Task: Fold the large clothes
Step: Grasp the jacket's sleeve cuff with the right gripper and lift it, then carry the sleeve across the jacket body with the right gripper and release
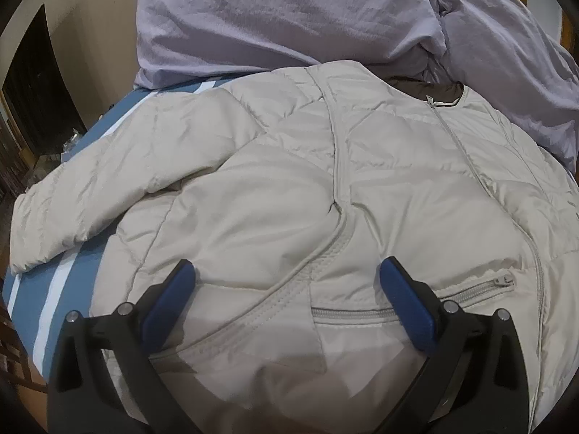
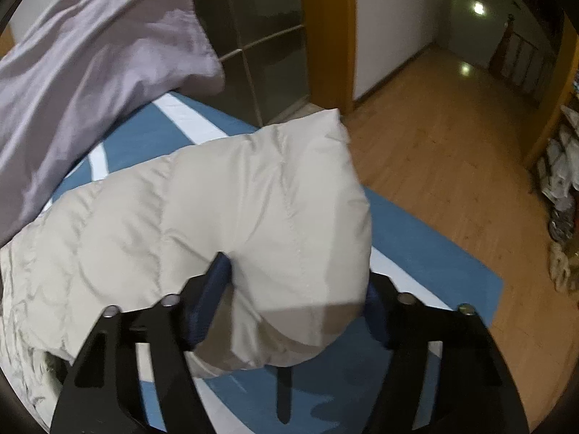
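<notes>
A cream quilted puffer jacket (image 1: 325, 195) lies front up on the blue-and-white striped bed (image 1: 65, 282), zipper shut, its left sleeve (image 1: 108, 181) spread out to the left. My left gripper (image 1: 286, 271) is open just above the jacket's lower front, near a zipped pocket (image 1: 416, 302). In the right wrist view my right gripper (image 2: 296, 271) has its jaws set around the jacket's other sleeve (image 2: 253, 195), which lies between the blue pads (image 2: 213, 289). The sleeve's cuff points away toward the bed edge.
A lilac duvet (image 1: 307, 18) is bunched at the head of the bed, touching the jacket's collar; it also shows in the right wrist view (image 2: 90, 54). Wooden floor (image 2: 452, 166) and a doorway lie beyond the bed edge on the right. A dark door (image 1: 32, 90) stands at left.
</notes>
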Demonstrator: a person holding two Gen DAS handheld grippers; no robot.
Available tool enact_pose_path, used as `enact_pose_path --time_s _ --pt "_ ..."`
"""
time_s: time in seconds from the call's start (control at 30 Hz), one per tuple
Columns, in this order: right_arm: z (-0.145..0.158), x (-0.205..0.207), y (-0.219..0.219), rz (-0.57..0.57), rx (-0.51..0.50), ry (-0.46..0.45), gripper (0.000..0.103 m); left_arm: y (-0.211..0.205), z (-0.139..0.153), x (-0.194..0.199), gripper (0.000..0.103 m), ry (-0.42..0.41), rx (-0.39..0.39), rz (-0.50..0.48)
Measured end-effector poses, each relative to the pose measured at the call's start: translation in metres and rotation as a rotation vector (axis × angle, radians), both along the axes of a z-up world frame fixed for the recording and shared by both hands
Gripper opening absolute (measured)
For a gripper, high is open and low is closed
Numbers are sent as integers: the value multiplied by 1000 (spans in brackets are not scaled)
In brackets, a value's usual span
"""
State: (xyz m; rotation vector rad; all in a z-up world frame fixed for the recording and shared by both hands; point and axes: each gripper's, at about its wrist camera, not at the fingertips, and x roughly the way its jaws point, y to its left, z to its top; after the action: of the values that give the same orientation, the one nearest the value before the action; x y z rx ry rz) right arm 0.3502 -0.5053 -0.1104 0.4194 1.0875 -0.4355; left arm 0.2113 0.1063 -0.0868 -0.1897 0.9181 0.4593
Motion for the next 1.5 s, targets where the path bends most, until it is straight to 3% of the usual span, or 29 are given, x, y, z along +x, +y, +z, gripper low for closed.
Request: enact_pose_path --time_s 0.07,0.13,0.23,0.47,0.63,0.77,0.93,1.2,1.5 --pt "4 -1 3 26 1 -23 40 1 -1 1 101 1 -9 1" --pt "12 -1 4 30 -7 -44 28 2 -2 2 101 0 -17 1" --pt "24 3 11 38 -34 -65 23 3 -4 2 101 -4 -29 1" --pt "71 34 68 177 -113 -145 21 5 -7 1 101 -13 -46 0" --pt "96 64 148 349 -148 -182 20 6 -8 0 101 -19 -59 -1" --pt "110 82 236 532 -130 -217 20 8 -8 0 101 -24 -70 -2" --pt "106 91 327 694 -75 -196 20 10 -8 -1 101 -29 -79 -4" --pt "97 73 438 903 59 -164 20 11 -7 -1 101 -31 -82 -5" --pt "96 57 511 1017 87 -160 20 11 -7 -1 101 -31 -83 -4"
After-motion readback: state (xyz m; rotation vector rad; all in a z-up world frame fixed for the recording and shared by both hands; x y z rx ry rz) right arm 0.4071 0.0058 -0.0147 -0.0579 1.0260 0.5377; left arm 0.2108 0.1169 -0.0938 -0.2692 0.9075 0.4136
